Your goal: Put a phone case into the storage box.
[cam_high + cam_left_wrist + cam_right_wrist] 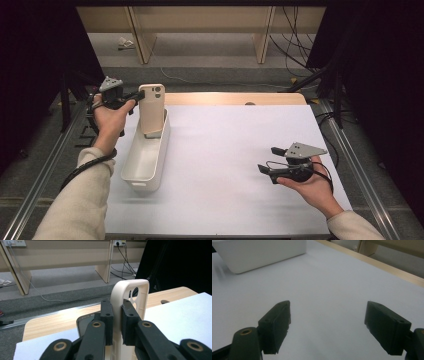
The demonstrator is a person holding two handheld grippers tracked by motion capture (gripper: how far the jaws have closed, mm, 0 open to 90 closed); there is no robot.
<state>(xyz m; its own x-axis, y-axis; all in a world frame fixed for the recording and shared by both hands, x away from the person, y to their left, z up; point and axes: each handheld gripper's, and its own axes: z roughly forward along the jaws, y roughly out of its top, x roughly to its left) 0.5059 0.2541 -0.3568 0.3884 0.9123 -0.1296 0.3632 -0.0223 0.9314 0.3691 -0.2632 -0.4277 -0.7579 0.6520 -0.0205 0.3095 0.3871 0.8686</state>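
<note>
High view: left gripper point(136, 95) clamped on edge of beige phone case point(152, 107), held upright over far end of white bin point(145, 160), likely for lowering in.
Left gripper view: fingers point(107, 320) pinching case wall.
Right gripper view: fingers point(275, 325) wide apart, idle above worktop point(324, 290).

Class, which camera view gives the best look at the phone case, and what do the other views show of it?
The high view: the whole phone case stands upright in the white bin, its camera cutouts visible, held by the left hand-held gripper. The left gripper view shows its edge up close, clamped between the jaws. The right gripper view looks elsewhere, at the bin's wall.
</note>
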